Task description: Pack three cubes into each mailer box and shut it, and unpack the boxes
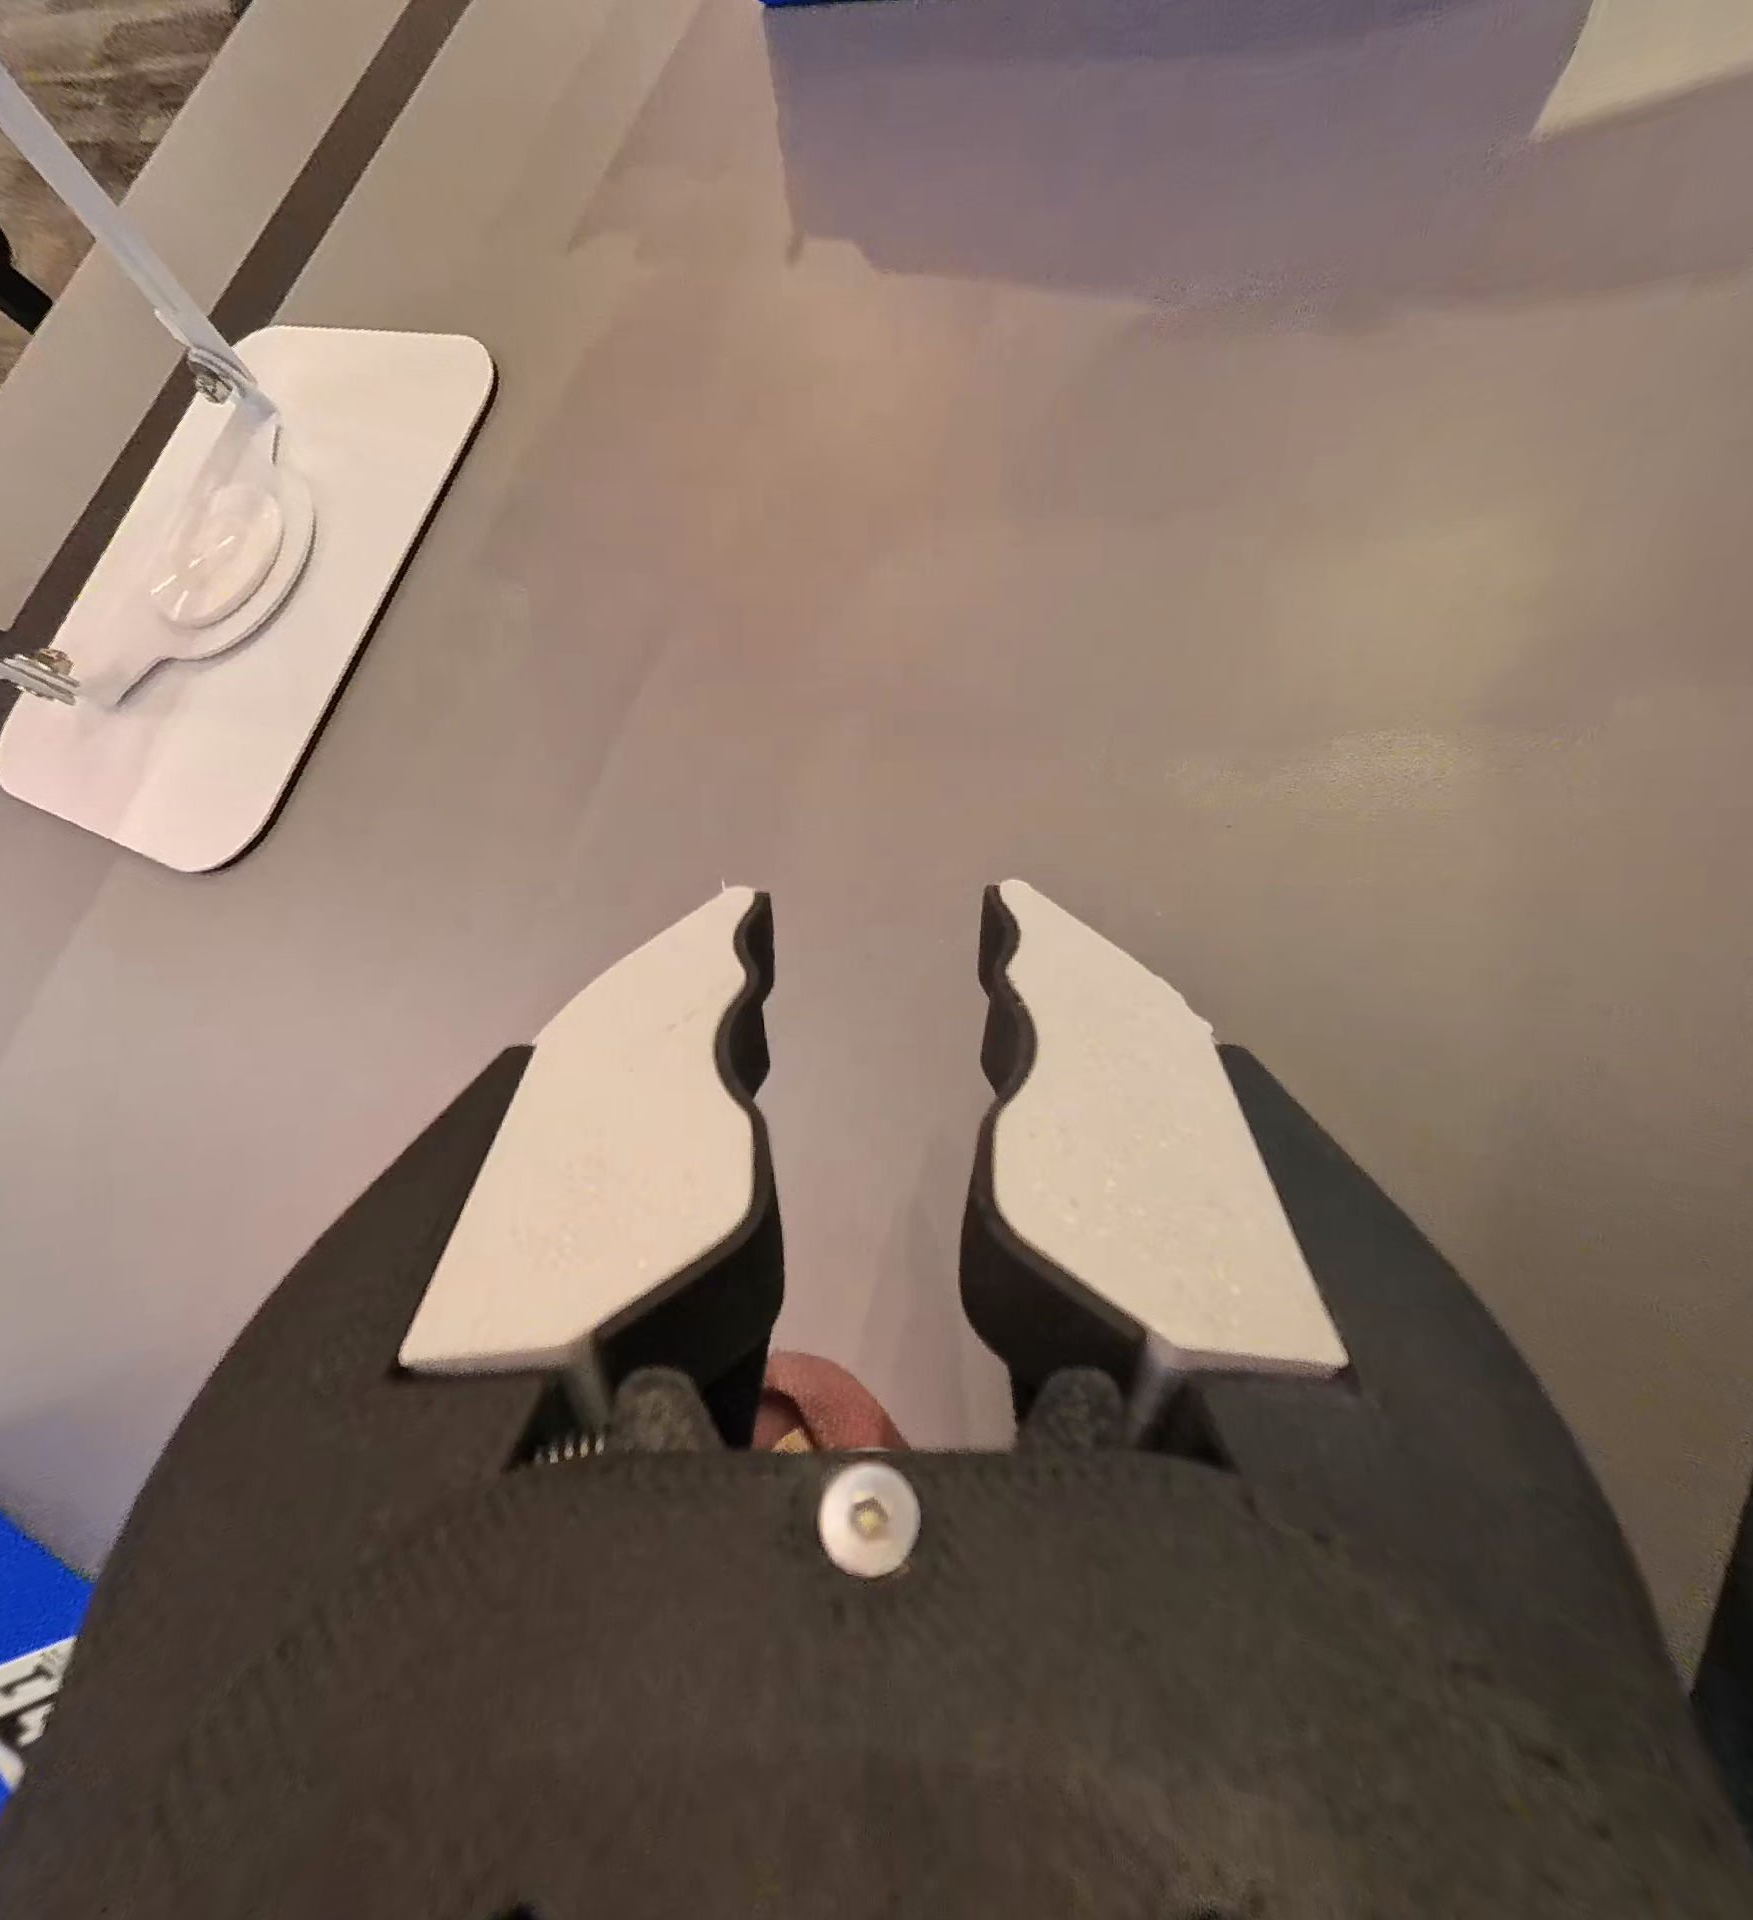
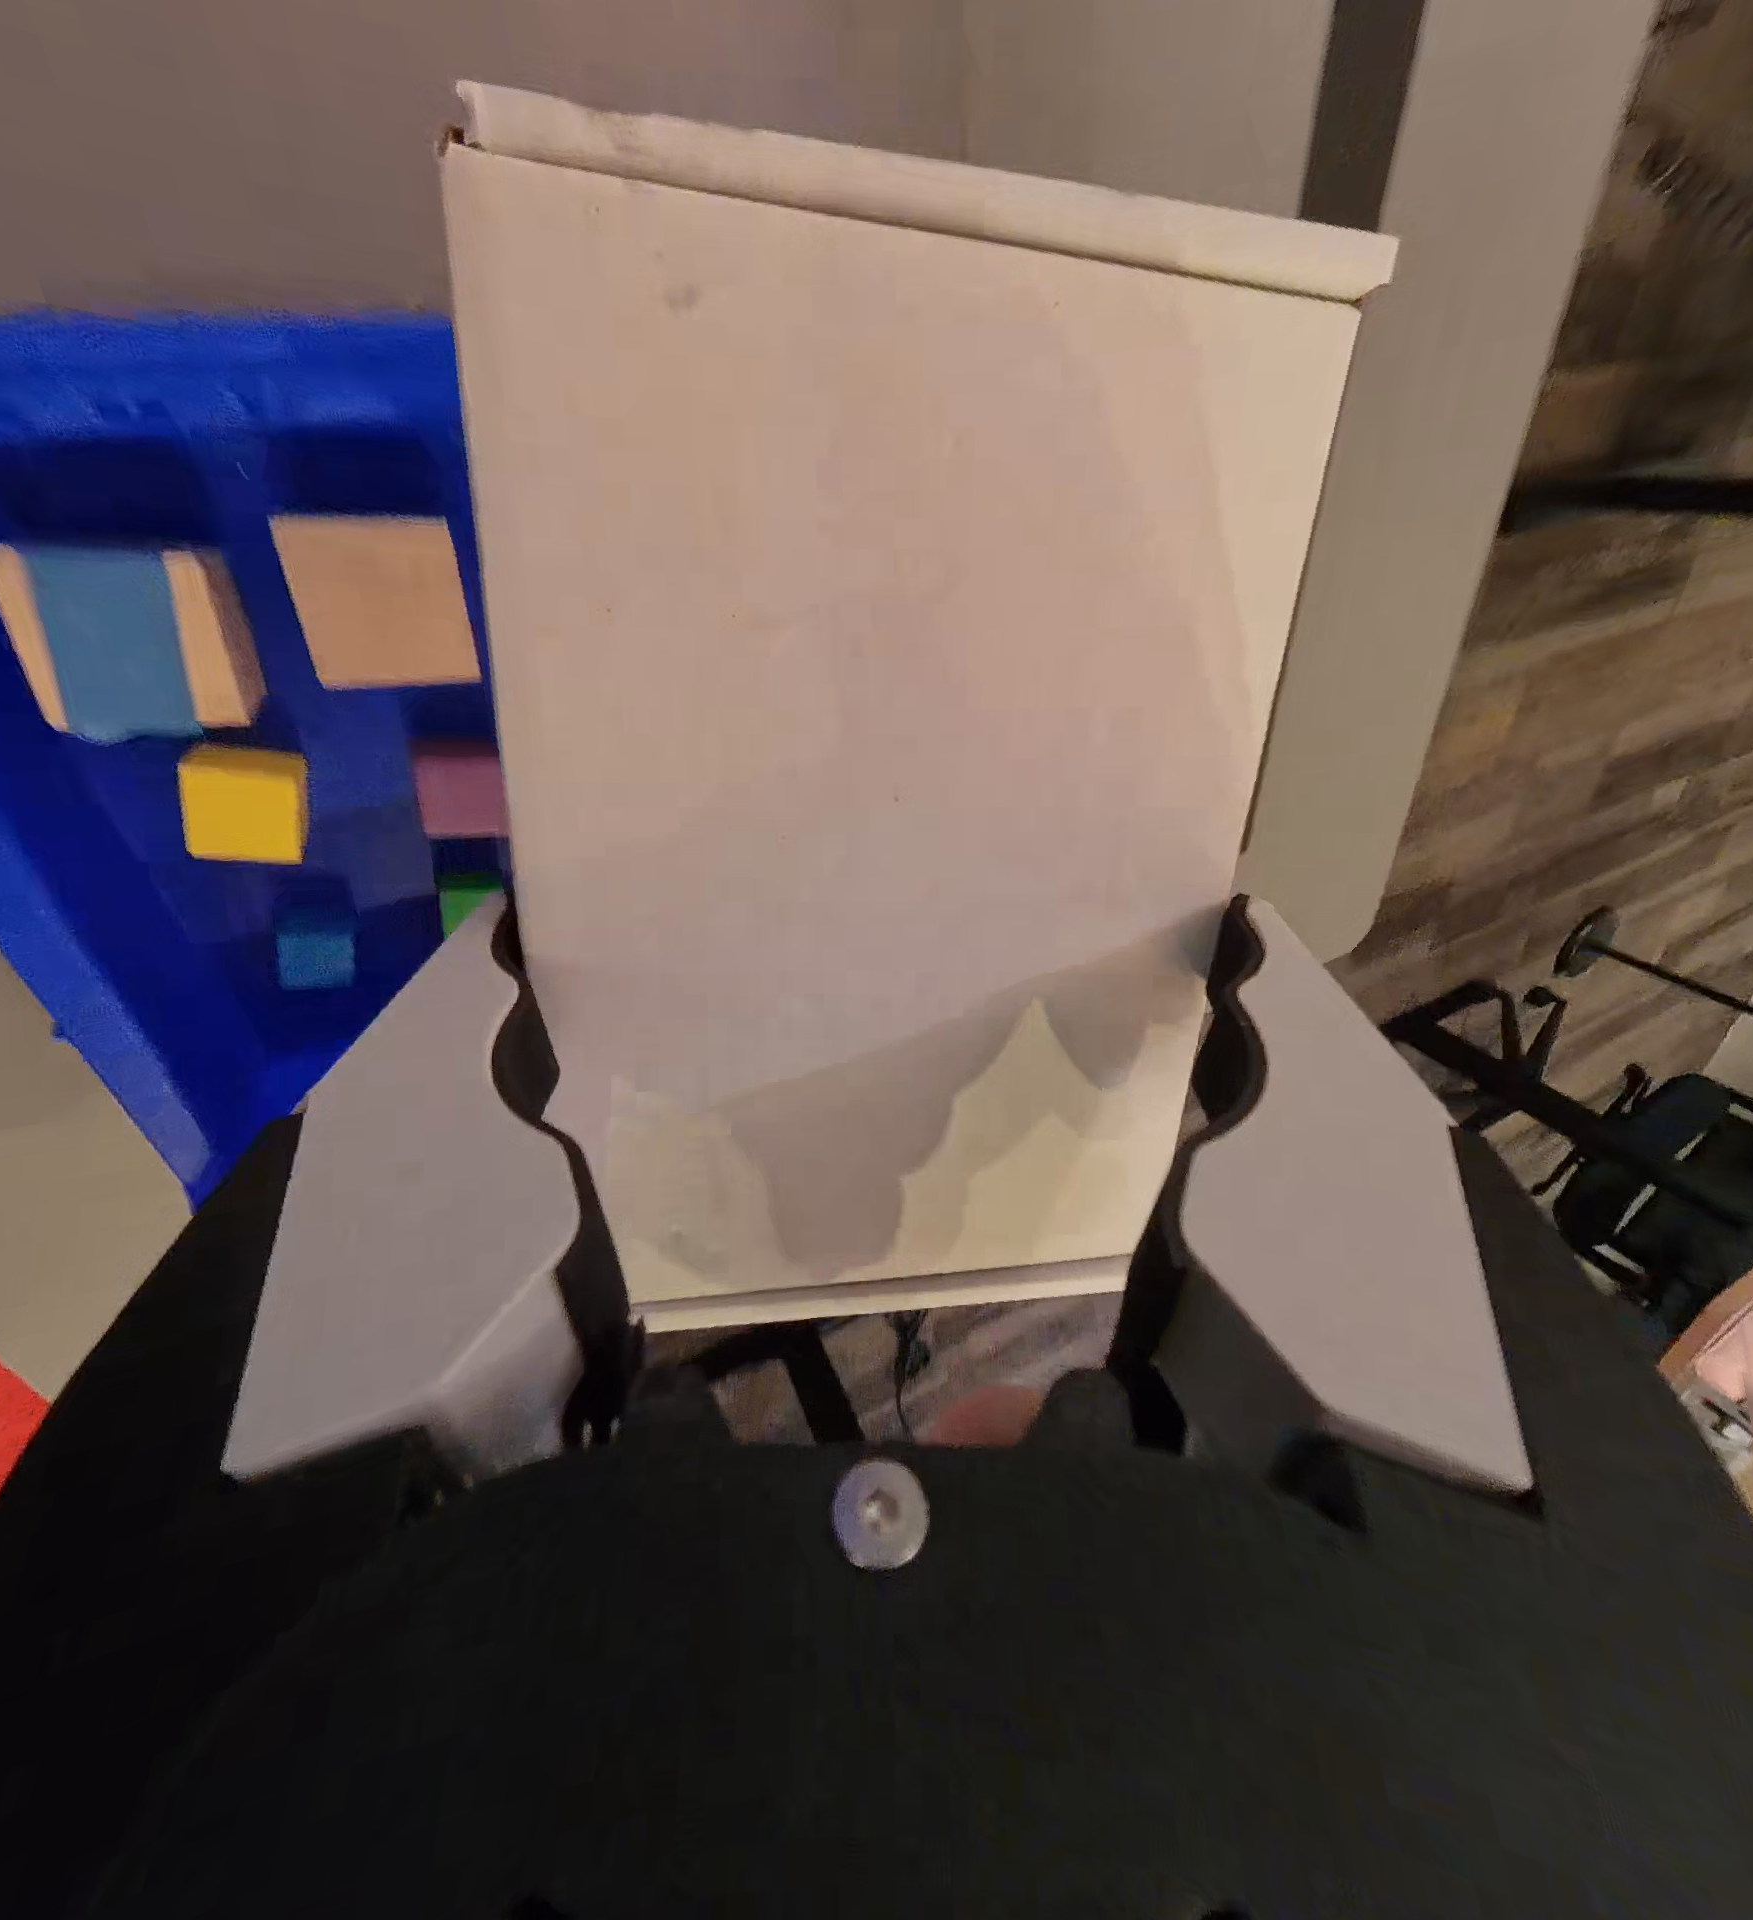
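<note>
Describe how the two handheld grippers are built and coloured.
Both match. The left gripper has a matte black, rough-textured body with a silver hex screw at its centre. Its two fingers are flat pale grey plates edged with black wavy pads. The right gripper has the same build. No cables or sleeves show.

My right hand-held gripper (image 2: 867, 1091), matt black plastic with grainy white pads, clamps a matt white cardboard mailer box (image 2: 882, 675). Left, glossy blue plastic bin (image 2: 124, 416) holds painted wooden cubes (image 2: 241, 802).

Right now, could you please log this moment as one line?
right claw: shut on white mailer box | left claw: open, empty | cubes: in blue bin
</note>
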Demonstrator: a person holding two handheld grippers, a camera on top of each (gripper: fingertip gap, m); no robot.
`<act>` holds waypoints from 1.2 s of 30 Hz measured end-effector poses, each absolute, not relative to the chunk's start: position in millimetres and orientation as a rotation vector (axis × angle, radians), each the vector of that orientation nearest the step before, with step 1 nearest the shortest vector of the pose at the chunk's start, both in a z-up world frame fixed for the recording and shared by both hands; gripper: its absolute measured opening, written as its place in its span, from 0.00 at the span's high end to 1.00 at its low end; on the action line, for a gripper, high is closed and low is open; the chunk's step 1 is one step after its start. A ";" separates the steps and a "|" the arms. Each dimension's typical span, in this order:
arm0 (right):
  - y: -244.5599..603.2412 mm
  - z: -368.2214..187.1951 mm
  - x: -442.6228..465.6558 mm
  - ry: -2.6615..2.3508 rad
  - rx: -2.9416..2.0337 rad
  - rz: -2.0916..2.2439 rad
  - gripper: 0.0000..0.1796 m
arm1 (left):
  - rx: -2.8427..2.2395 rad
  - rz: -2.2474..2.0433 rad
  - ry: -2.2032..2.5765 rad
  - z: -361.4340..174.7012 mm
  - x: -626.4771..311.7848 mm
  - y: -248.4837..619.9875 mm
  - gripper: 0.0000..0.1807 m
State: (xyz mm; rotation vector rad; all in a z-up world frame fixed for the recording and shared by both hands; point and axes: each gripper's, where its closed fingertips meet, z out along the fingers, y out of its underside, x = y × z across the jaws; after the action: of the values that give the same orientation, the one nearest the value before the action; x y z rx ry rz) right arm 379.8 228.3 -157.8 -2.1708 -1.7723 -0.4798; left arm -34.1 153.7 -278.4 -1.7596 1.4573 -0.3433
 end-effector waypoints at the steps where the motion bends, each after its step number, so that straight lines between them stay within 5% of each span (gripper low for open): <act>1: 229.2 -167.2 386.8 -1.798 -2.184 -0.479 0.30 | -1.763 -0.343 1.458 -279.7 -33.7 154.0 0.79; 14: 252.4 -261.5 401.6 -2.012 -2.236 -0.388 0.29 | -1.796 -0.336 1.485 -294.8 -33.8 155.0 0.79; 26: 249.5 -187.7 407.6 -1.663 -2.237 -0.593 0.29 | -1.778 -0.312 1.422 -271.5 -41.9 165.0 0.73; 32: 215.7 -165.4 450.1 -1.174 -2.375 -0.556 0.45 | -1.800 -0.199 1.231 -222.0 -88.7 196.4 0.69; 36: 182.4 -184.3 476.3 -0.914 -2.462 -0.418 0.45 | -1.868 0.017 0.977 -189.9 -163.0 228.2 0.65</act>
State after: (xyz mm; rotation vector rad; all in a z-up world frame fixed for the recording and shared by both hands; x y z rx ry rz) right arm 476.3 182.4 -184.3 -2.4624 -0.9143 -0.4180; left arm -163.0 228.2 -189.9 -1.8681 0.9769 0.0173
